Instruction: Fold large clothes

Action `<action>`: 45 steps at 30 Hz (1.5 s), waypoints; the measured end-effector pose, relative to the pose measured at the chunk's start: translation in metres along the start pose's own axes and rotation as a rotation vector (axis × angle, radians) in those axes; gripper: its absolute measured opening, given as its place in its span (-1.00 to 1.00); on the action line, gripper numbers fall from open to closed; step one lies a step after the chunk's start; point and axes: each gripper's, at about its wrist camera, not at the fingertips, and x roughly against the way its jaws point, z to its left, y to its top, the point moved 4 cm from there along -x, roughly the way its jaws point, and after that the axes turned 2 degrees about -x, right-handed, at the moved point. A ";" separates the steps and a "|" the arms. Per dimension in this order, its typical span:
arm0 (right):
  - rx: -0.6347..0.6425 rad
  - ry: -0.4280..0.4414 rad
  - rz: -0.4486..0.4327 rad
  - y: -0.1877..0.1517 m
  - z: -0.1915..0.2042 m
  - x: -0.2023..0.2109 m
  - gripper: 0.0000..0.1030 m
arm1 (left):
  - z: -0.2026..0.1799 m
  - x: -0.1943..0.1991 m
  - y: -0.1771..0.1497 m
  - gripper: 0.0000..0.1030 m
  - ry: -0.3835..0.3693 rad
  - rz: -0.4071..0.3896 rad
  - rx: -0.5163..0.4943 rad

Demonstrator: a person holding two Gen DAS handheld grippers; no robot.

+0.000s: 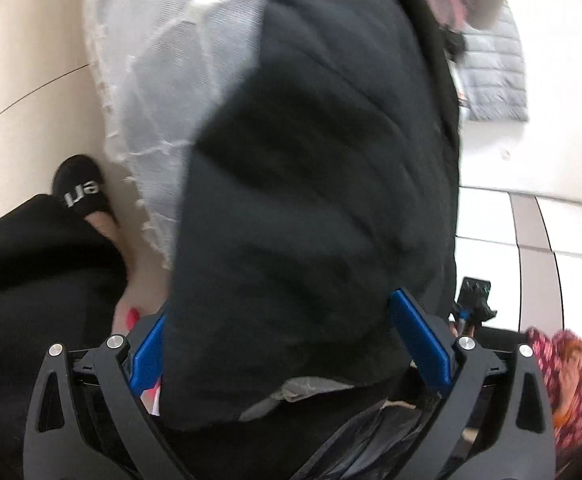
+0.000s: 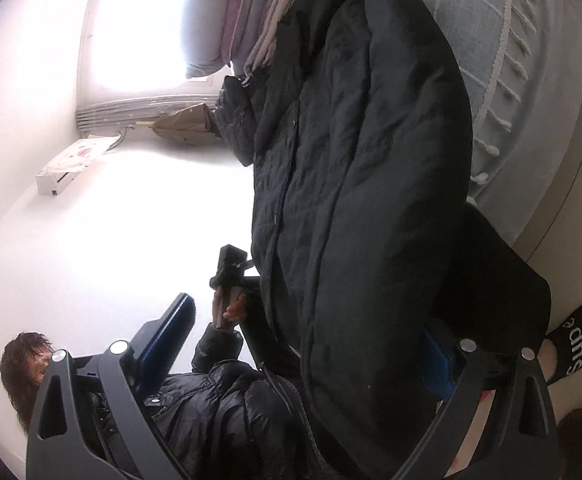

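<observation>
A large black quilted coat [image 1: 315,184] fills the left wrist view and hangs over a bed covered with a pale fringed spread [image 1: 151,80]. My left gripper [image 1: 279,340] has its blue pads spread wide, with a thick fold of the coat lying between them. In the right wrist view the same coat [image 2: 351,200] runs down the middle. My right gripper [image 2: 315,340] also stands wide apart, the coat draped between its left pad [image 2: 171,332] and the half-hidden right pad [image 2: 437,364]. The other gripper [image 2: 231,276] shows there, held in a hand.
The person's black slipper [image 1: 81,190] stands on the pale floor beside the bed. A grey quilted garment [image 1: 495,80] hangs at the right. Folded bedding [image 2: 259,12] is stacked by the bright window. White cabinet doors [image 1: 531,232] lie at the right.
</observation>
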 end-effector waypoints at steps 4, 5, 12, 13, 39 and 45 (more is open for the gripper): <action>-0.021 -0.072 -0.024 -0.005 0.000 -0.011 0.84 | -0.009 0.004 -0.013 -0.35 -0.012 -0.030 -0.015; -0.020 -0.097 -0.037 -0.006 0.002 -0.012 0.82 | -0.009 0.005 -0.014 -0.66 0.007 -0.039 -0.021; -0.041 -0.307 -0.115 -0.019 0.012 -0.008 -0.65 | -0.028 0.024 -0.019 -0.85 0.036 -0.084 -0.095; -0.042 -0.303 -0.124 -0.020 0.015 -0.008 -0.67 | -0.028 0.026 -0.018 -0.85 0.041 -0.088 -0.100; 0.032 0.220 -0.490 -0.010 0.091 0.021 -0.81 | -0.127 0.109 -0.028 -0.90 -0.149 -0.460 -0.263; 0.108 0.339 -0.526 -0.026 0.121 0.030 -0.80 | -0.158 0.138 -0.041 -0.91 -0.239 -0.543 -0.342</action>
